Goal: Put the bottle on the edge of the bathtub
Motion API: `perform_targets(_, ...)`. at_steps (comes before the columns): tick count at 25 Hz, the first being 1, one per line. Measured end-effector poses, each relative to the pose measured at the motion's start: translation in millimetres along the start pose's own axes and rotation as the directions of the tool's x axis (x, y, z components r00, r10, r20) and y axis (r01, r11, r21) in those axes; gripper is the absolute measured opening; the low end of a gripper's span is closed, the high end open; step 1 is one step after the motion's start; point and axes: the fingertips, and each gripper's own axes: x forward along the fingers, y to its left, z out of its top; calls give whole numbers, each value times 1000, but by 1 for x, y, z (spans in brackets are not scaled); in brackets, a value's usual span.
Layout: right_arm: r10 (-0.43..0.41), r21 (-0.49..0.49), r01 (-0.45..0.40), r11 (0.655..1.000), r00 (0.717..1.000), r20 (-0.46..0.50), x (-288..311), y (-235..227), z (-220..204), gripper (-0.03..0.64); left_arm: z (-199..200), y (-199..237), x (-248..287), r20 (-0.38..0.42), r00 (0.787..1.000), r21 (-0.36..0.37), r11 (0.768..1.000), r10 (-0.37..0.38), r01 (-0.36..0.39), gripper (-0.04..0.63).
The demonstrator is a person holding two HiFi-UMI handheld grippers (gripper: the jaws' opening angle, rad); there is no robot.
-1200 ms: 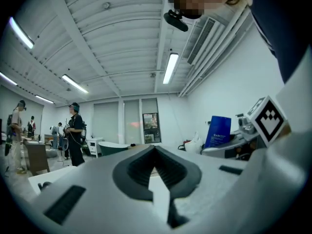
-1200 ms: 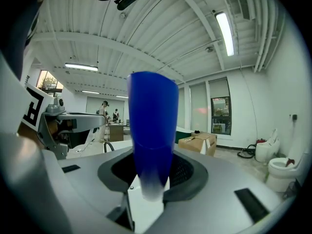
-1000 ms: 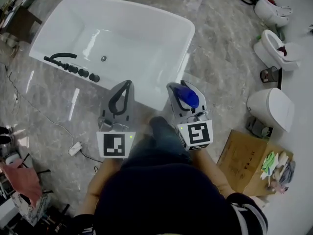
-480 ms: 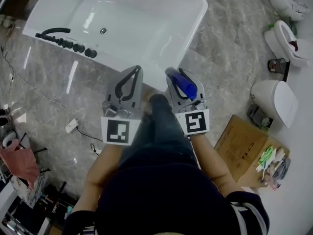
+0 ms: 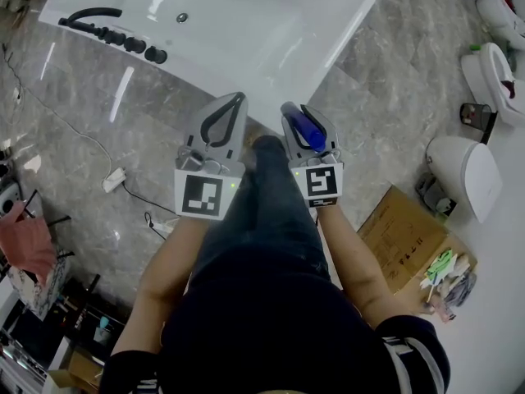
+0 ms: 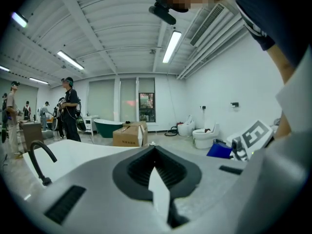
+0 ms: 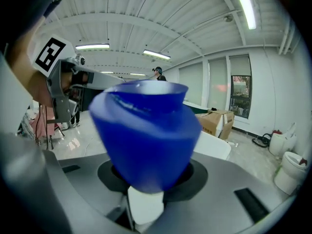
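The blue bottle (image 5: pixel 305 130) lies between the jaws of my right gripper (image 5: pixel 295 112), which is shut on it; in the right gripper view the bottle (image 7: pixel 146 135) fills the middle and hides the fingertips. My left gripper (image 5: pixel 235 98) is beside it, shut with nothing in it, its tips meeting (image 6: pixel 155 147). Both grippers hover over the grey floor just short of the near rim of the white bathtub (image 5: pixel 349 31). A black faucet (image 5: pixel 90 13) and a row of knobs sit on the tub's left edge.
Toilets (image 5: pixel 492 64) (image 5: pixel 467 171) stand at the right, and a cardboard box (image 5: pixel 406 236) lies near my right arm. A cable with a power strip (image 5: pixel 115 179) crosses the floor at left. People (image 6: pixel 70 111) stand far off in the left gripper view.
Both grippers have sunk lower in front of me, the bottle still held in the right one. The bathtub has slid toward the top of the head view.
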Motion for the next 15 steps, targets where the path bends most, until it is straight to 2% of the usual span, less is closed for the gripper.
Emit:
perform_targets(7, 43, -26, -46, 999, 994, -102, 22, 6, -52, 161, -30, -10, 4, -52, 998, 2, 1000, -22, 22, 0)
perform_targets(15, 85, -37, -93, 995, 982, -171, 34, 13, -91, 161, -48, -15, 0, -97, 995, -5, 1000, -19, 19, 0)
